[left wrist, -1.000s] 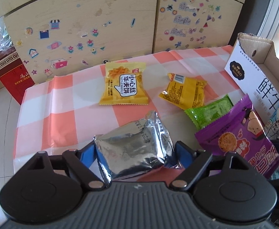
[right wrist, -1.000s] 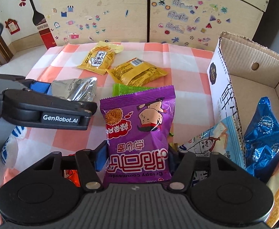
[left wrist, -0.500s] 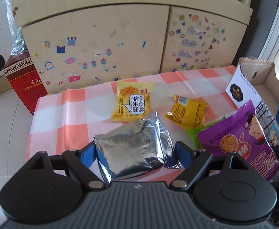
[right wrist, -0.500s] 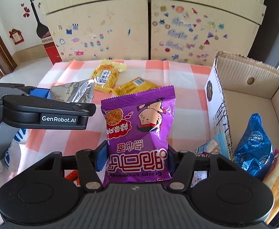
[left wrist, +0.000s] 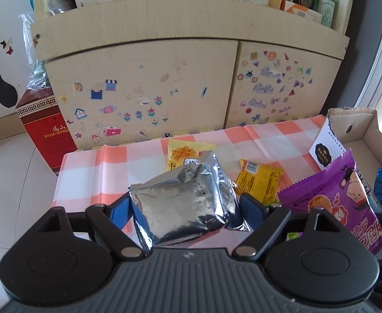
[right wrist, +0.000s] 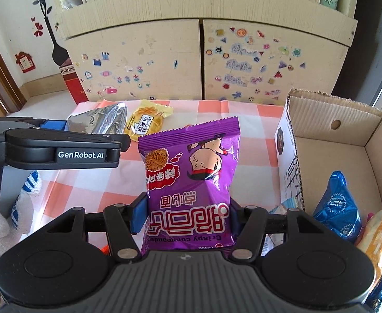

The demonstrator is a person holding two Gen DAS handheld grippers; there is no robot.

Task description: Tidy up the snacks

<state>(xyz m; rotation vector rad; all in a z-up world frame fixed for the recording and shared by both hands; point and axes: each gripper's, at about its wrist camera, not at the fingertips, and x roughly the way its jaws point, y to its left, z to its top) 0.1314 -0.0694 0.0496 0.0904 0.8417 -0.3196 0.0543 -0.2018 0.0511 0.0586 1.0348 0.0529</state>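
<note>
since the earlier frame the left gripper (left wrist: pixel 185 203) has risen, clamped on the silver packet (left wrist: pixel 183 203) above the checked cloth (left wrist: pixel 91 174). right view: right gripper (right wrist: pixel 184 214) grips the purple packet (right wrist: pixel 188 180) beside the cardboard box (right wrist: pixel 334 140).

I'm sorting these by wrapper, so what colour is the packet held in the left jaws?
Plain silver foil packet, seen best in the left wrist view.

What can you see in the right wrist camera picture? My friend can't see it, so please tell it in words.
The right gripper is shut on a purple snack bag, held above a pink-and-white checked cloth. To its right an open cardboard box already holds a blue packet. To its left the left gripper holds a silver packet, with a yellow snack beside it.
</note>
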